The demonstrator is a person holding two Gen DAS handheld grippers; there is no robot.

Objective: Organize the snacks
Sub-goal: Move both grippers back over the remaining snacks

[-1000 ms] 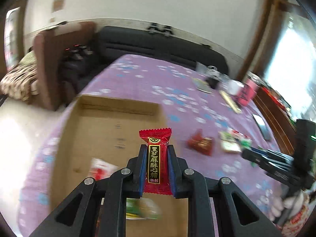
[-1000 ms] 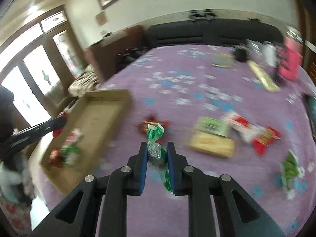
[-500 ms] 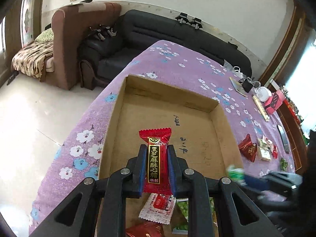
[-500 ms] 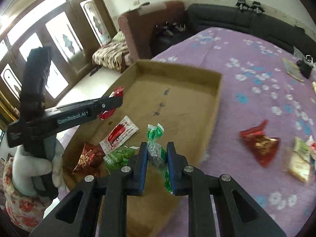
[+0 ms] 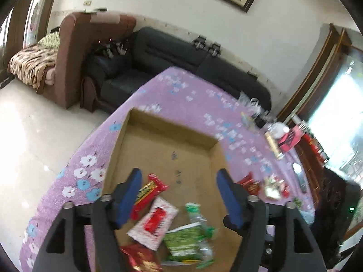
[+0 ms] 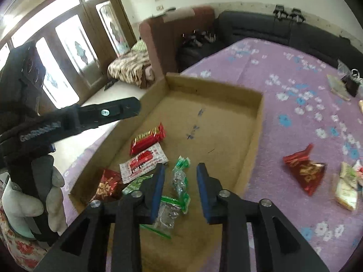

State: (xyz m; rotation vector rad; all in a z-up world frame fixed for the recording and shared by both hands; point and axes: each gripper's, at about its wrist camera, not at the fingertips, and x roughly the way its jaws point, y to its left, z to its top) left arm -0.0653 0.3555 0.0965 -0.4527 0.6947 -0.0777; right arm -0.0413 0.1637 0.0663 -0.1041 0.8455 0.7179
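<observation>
A shallow cardboard box (image 5: 213,144) (image 6: 258,122) lies on a purple flowered tablecloth. My left gripper (image 5: 179,192) is open and empty above its near end. A red candy bar (image 5: 148,192) (image 6: 147,138) lies in the box just by the left finger. My right gripper (image 6: 179,188) is open and empty above the box; a green-ended candy (image 6: 180,181) (image 5: 195,213) lies between its fingers on the box floor. A white-red packet (image 6: 144,162) (image 5: 154,222), a green packet (image 5: 183,243) and a dark red packet (image 6: 106,184) lie beside them. The left gripper also shows in the right wrist view (image 6: 127,110).
Loose snacks lie on the cloth right of the box: a red pouch (image 6: 304,170) (image 5: 249,182) and several small packets (image 6: 347,185) (image 5: 274,187). Cups and small items (image 5: 276,131) stand at the table's far right. A black sofa (image 5: 181,54) and brown armchair (image 5: 74,52) are beyond.
Both grippers have opened. The red candy bar has dropped from the left gripper into the box, and the green-ended candy has dropped from the right gripper into the box.
</observation>
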